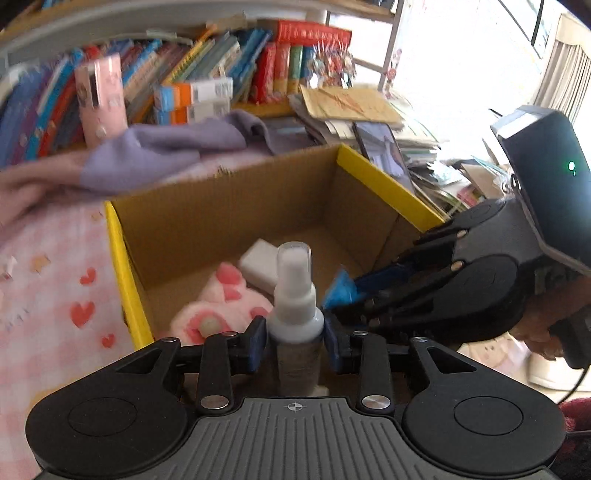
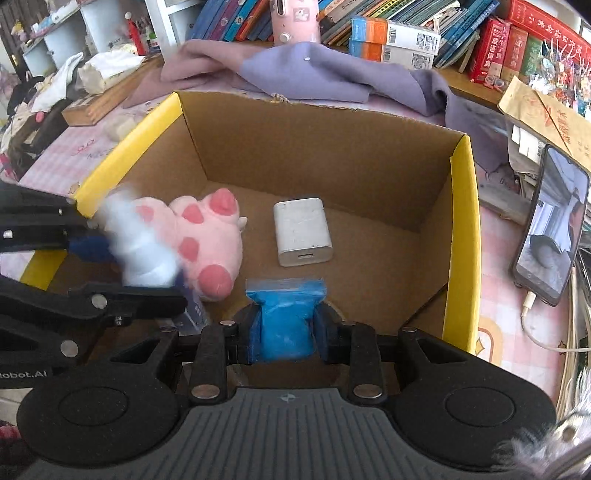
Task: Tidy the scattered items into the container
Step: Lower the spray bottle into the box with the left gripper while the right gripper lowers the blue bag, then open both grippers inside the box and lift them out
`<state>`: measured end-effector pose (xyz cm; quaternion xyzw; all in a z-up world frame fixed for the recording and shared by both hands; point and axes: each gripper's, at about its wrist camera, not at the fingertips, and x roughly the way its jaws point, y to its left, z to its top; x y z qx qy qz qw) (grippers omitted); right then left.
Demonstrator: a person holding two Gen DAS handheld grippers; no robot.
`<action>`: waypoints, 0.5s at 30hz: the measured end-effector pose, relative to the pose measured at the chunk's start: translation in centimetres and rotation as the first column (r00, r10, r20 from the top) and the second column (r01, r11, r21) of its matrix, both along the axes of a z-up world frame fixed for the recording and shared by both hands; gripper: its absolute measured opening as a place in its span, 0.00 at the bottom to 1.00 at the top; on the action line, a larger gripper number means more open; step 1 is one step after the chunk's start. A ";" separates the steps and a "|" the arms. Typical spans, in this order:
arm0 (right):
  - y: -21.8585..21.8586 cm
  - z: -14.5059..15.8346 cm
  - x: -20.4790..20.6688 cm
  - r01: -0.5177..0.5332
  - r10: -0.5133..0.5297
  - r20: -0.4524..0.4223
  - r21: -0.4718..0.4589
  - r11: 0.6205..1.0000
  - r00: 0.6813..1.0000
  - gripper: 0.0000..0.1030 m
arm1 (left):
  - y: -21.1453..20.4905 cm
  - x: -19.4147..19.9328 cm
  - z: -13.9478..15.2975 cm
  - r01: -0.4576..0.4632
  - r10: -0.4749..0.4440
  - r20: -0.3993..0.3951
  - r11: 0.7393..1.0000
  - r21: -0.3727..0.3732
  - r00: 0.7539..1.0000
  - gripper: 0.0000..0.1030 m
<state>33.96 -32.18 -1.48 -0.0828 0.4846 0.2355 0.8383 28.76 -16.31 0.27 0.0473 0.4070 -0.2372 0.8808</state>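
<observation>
On a pink tablecloth [image 2: 517, 266] with a heart print: an open cardboard box [image 2: 325, 147] with yellow outer walls, seen from two wrist cameras.

Far left in the right wrist view: cluttered white shelves, rumpled white cloth, a long wooden box.

Left gripper [image 1: 295, 341] over the box's near left corner, fingers closed on a small spray bottle [image 1: 295, 295] with a white collar and clear cap, upright in its own camera, blurred and tilted in the other.

Just right of it, inside the box on the floor: a pink plush toy [image 2: 207, 240] with darker pink spots.

Middle of the box floor: a white power adapter [image 2: 302, 230], lying flat, apart from the plush.

Near the box's front edge, right of the plush: right gripper [image 2: 286, 334], fingers clamped on a small blue packet [image 2: 286, 314] with a clear sealed top, held above the box floor.

Behind the box: a crumpled lilac cloth [image 2: 314, 74], a pink cylindrical tin [image 2: 295, 18], stacked orange and blue cartons, and a row of books [image 2: 406, 14].

Right of the box: a brown envelope on a paper pile, and a smartphone [image 2: 550, 225] propped upright, screen lit, white cable plugged in below.
</observation>
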 end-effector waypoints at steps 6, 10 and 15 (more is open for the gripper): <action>-0.2 1.6 -1.2 0.010 -0.013 0.082 0.039 0.999 0.997 0.54 | 0.5 -1.8 2.0 -0.033 0.032 0.120 0.999 0.011 0.992 0.65; -0.3 2.8 -2.9 0.042 -0.049 0.146 0.047 0.998 0.988 0.60 | 1.1 -3.9 3.7 -0.049 0.048 0.188 0.999 -0.002 0.981 0.68; -0.3 4.2 -5.1 0.099 -0.109 0.198 0.061 0.993 0.974 0.64 | 2.2 -6.9 5.3 -0.051 0.058 0.248 0.998 -0.034 0.967 0.77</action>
